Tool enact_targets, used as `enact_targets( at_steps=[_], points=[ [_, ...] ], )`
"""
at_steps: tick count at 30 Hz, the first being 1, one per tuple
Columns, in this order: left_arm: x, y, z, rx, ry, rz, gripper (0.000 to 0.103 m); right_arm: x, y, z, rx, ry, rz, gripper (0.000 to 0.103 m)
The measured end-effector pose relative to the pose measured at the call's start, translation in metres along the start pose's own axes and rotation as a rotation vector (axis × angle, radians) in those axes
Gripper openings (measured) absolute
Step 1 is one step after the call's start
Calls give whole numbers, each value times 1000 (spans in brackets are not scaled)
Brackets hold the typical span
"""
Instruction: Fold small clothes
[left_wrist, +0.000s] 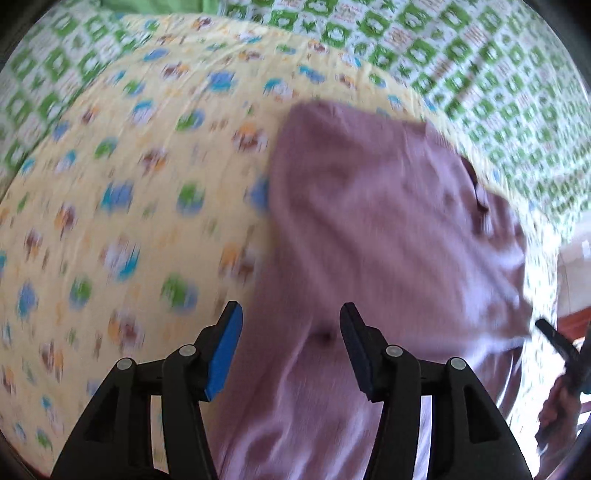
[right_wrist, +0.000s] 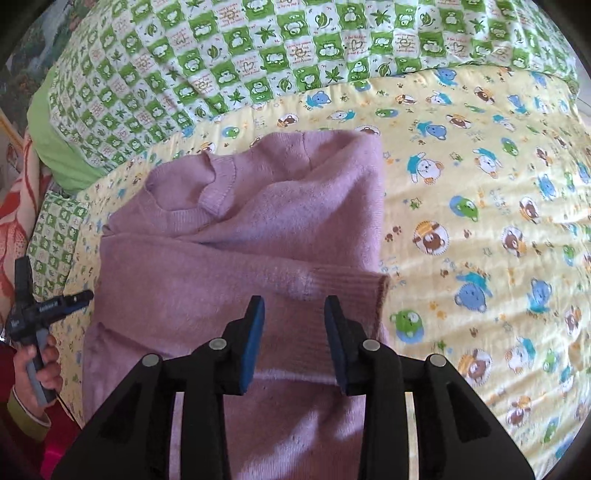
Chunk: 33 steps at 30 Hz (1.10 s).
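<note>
**Q.** What lies in the field, from the largest item down, taking the sweater as the reference?

**A.** Under the sweater, a yellow bear-print sheet (right_wrist: 480, 206); beyond its collar end, a green-and-white checked quilt (right_wrist: 258, 48). The pink knit sweater (right_wrist: 229, 258) lies flat on the sheet, partly folded: one sleeve is drawn across the body, and its ribbed cuff (right_wrist: 347, 288) ends at the sweater's right edge.

**Q.** And the two tools?

**A.** The right gripper (right_wrist: 294, 314) is poised over the hem end, just short of the cuff, jaws moderately apart with nothing between them. The left gripper (left_wrist: 291, 328) is over the sweater's left portion, jaws wide apart and likewise empty; its view is motion-blurred, so contact with the knit cannot be read. In the right view the same tool (right_wrist: 37, 306) shows beside the sweater's left edge.

**Q.** What may fail from here?

**A.** Probably three things. The laid sleeve is unpinned, so lifting the hem could drag it off the body and undo that fold. Thick knit may be pinched in one layer only, leaving the lower layer behind. The loose sheet could be caught with the hem and rise with it.
</note>
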<state>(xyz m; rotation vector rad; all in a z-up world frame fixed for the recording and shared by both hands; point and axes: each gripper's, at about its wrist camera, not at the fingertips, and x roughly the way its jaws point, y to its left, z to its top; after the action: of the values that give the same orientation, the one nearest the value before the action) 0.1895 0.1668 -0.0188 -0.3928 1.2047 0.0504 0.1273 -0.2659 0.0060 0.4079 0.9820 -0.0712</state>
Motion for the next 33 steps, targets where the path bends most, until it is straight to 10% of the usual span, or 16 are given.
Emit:
enact_targets(
  at_steps=[15,33],
  points=[
    [-52,57,-172,15,107,-4,70,-64,-9,-119,75,38,-27,37],
    [-64,55,-278,187,205,-83,82,-115,-40,-237,177,77,-62,44]
  ],
)
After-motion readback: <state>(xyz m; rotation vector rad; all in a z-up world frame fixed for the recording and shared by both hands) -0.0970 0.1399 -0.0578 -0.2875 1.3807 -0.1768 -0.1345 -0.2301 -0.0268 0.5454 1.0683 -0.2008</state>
